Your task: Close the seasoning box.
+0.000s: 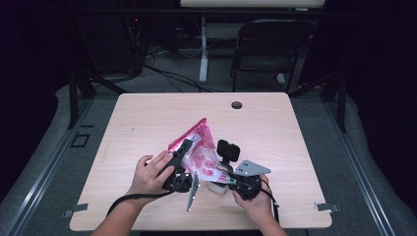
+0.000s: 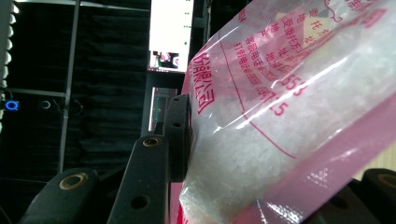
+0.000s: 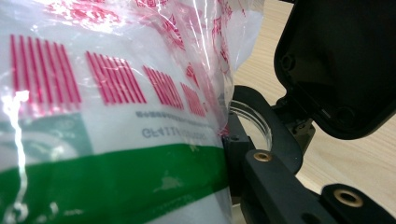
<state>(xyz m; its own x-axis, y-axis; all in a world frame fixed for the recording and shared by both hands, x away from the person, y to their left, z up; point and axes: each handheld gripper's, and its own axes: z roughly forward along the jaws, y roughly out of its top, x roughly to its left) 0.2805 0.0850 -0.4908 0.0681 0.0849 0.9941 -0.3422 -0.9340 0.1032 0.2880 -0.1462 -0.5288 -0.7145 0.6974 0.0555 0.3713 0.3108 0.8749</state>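
Observation:
A clear plastic bag (image 1: 200,147) with pink edges and red print, full of white grains, is held tilted above the table between both grippers. My left gripper (image 1: 186,150) is shut on its upper pink part. In the left gripper view the bag (image 2: 289,107) lies against the left finger (image 2: 177,135), with my left gripper (image 2: 275,158) closed around it. My right gripper (image 1: 222,164) is shut on the lower part. In the right gripper view the bag (image 3: 107,116) shows a green band and covers the left jaw; the right finger (image 3: 261,161) presses its side, my right gripper (image 3: 140,182) around it.
The light wooden table (image 1: 147,118) has a cable hole (image 1: 236,104) near its far edge. A small white object (image 1: 216,187) lies under the bag. A clear round rim (image 3: 252,122) and a black housing (image 3: 341,60) sit close to the right jaw. A chair (image 1: 268,44) stands beyond the table.

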